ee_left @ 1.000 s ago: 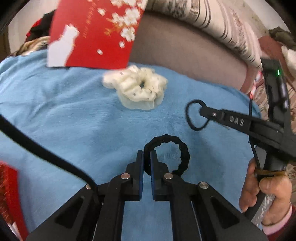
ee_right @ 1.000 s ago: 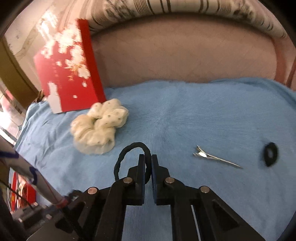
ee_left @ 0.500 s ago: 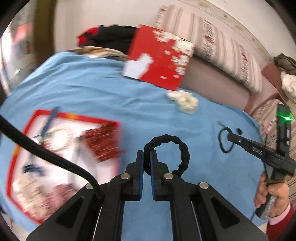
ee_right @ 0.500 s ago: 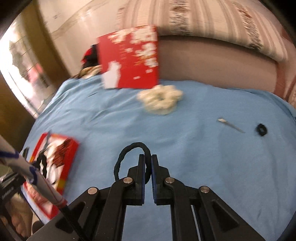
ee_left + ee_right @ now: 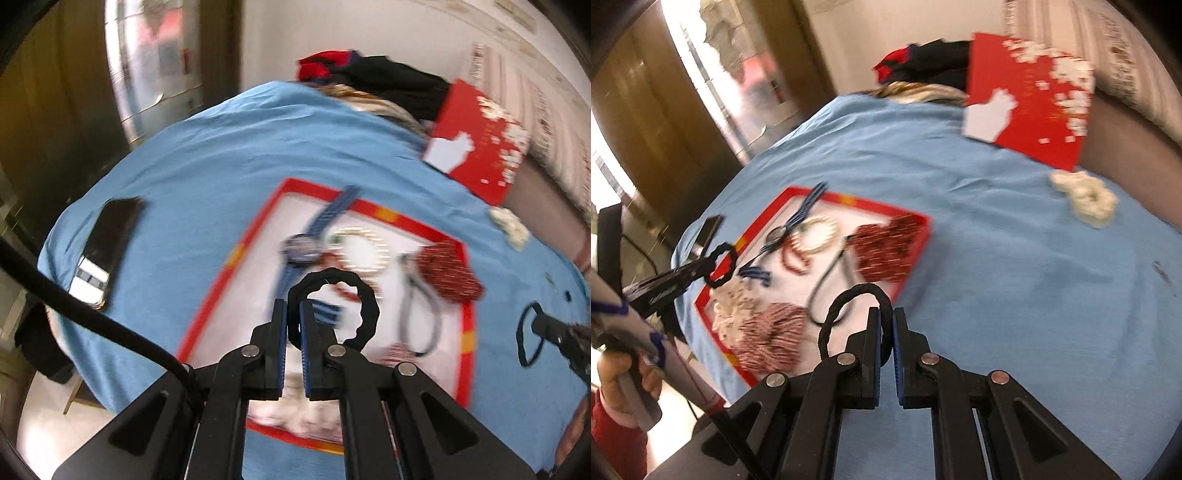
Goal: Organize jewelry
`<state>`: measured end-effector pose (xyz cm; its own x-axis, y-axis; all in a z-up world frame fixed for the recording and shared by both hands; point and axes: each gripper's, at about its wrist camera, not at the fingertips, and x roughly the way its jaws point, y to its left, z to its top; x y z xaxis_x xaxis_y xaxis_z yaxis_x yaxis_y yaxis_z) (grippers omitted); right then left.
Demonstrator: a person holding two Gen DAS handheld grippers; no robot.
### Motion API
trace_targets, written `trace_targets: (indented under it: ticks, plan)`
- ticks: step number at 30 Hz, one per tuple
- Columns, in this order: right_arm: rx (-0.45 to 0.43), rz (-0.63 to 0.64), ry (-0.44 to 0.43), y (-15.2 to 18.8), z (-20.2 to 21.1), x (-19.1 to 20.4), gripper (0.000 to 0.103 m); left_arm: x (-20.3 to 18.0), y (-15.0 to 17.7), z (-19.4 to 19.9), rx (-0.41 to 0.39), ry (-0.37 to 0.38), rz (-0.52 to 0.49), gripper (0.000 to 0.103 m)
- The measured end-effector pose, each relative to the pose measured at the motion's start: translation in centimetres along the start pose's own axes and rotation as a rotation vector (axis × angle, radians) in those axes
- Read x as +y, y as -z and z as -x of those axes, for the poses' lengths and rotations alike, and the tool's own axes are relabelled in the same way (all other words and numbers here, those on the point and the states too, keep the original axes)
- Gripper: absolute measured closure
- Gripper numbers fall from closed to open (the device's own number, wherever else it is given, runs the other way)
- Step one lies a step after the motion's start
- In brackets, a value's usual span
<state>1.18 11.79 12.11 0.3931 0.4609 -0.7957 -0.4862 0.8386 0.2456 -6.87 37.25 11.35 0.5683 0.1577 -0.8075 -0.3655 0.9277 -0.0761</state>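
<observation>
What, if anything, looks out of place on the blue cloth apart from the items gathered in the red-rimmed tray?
A cream fabric scrunchie lies alone on the blue cloth, well away from the red-rimmed white tray, near the upright red card with white blossoms. A black smartphone also lies on the cloth left of the tray.

surface: blue cloth (image 5: 1015,258) over a bed | centre-left: red-rimmed tray (image 5: 912,258) | upper right: red card (image 5: 1034,110) standing at the far edge, cream scrunchie (image 5: 1086,199) just below it | left edge: phone (image 5: 107,247) | top: dark clothes (image 5: 931,66)
</observation>
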Motion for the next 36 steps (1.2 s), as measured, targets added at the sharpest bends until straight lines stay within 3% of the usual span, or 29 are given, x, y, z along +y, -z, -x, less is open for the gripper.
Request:
trace_targets:
  ticks: [10,23,26,28,30,32,36]
  plan:
    - [0.064,-0.024,-0.089,-2.2,-6.7,4.9,0.096,3.3,-0.6,-4.1,0.059,-0.014,0.077,0.097]
    - [0.126,0.023,-0.073,-3.3,-12.3,8.0,0.096,4.4,-1.5,-5.9,0.067,0.027,0.133,0.095]
    - [0.143,0.038,-0.079,-2.9,-12.6,8.3,0.096,4.4,-1.5,-5.0,0.053,0.046,0.145,0.086]
    - [0.155,0.041,-0.083,-2.7,-12.9,8.4,0.095,4.2,-1.5,-4.0,0.031,0.051,0.151,0.073]
    - [0.164,0.039,-0.086,-2.5,-12.8,8.5,0.089,4.1,-1.4,-2.8,0.004,0.050,0.154,0.067]
    - [0.155,0.039,-0.092,-2.6,-12.4,8.5,0.071,3.8,-1.4,-1.5,-0.022,0.049,0.153,0.065]
    - [0.115,0.041,-0.097,-2.7,-10.3,8.6,0.066,3.1,-0.9,1.5,-0.087,0.024,0.140,0.050]
